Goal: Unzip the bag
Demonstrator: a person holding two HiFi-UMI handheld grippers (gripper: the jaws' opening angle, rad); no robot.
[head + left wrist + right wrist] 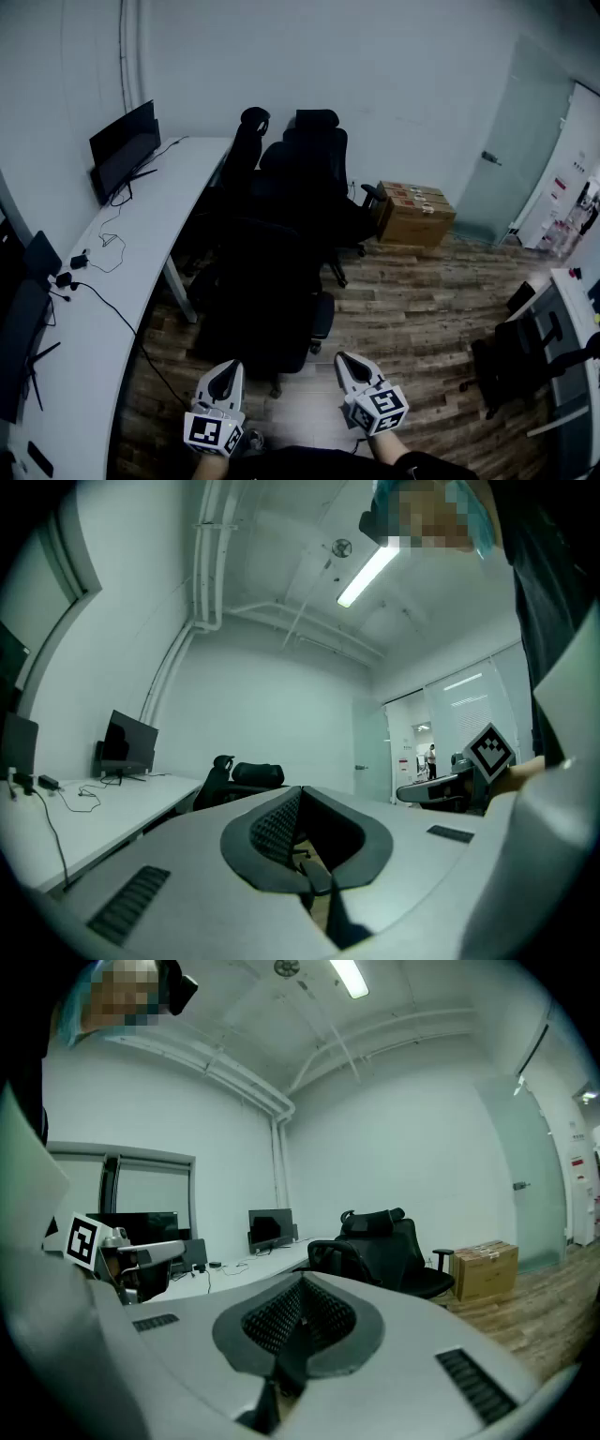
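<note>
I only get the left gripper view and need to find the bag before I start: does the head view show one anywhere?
Observer: None. The head view shows wood floor right of the chairs, with none on it.
Operator: Anything standing farther back?
Observer: Cardboard boxes against the far wall.
Operator: And my other hand?
Observer: The right tongs are shut, nothing between them.
</note>
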